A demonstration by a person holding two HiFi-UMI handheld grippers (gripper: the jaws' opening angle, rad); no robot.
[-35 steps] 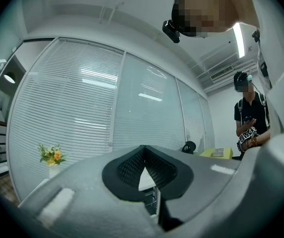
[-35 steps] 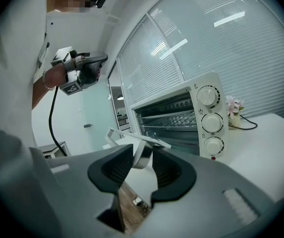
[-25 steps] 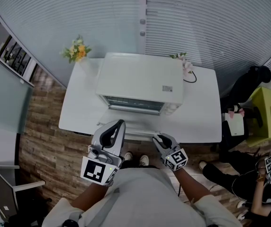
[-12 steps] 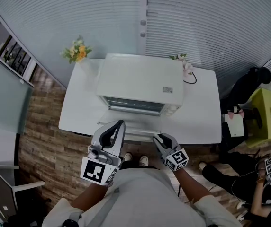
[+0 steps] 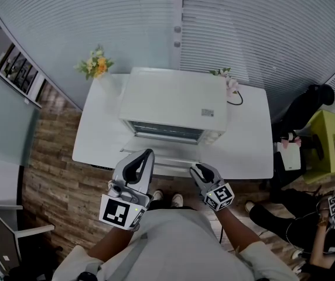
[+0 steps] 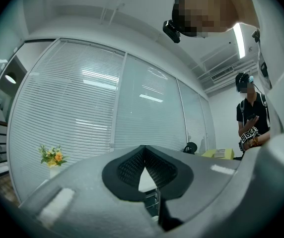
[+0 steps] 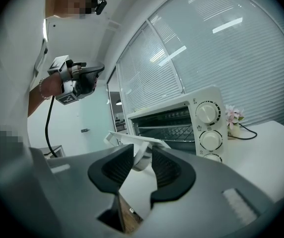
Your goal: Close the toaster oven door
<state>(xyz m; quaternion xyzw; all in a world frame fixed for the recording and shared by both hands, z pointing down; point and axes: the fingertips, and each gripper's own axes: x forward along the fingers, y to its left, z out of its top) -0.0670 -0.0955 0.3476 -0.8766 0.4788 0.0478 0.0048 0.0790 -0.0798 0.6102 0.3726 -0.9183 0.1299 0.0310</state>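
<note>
A white toaster oven point(image 5: 173, 101) stands on a white table point(image 5: 249, 133), its door point(image 5: 161, 151) folded down flat toward me. In the right gripper view the oven point(image 7: 181, 118) shows its rack and knobs, and the door point(image 7: 132, 140) juts out level. My right gripper point(image 5: 195, 168) is at the right end of the door's front edge; there the jaws point(image 7: 142, 152) stand open with the end of the white door handle point(image 7: 141, 160) in the gap, no press visible. My left gripper point(image 5: 149, 153) hovers by the door's left part, shut point(image 6: 143, 150) on nothing.
Yellow flowers point(image 5: 96, 62) stand at the table's back left corner, pink flowers point(image 5: 231, 82) and a black cord point(image 5: 236, 98) behind the oven's right side. A person point(image 5: 308, 215) and a yellow-green box point(image 5: 331, 139) are to the right. Blinds cover the window behind.
</note>
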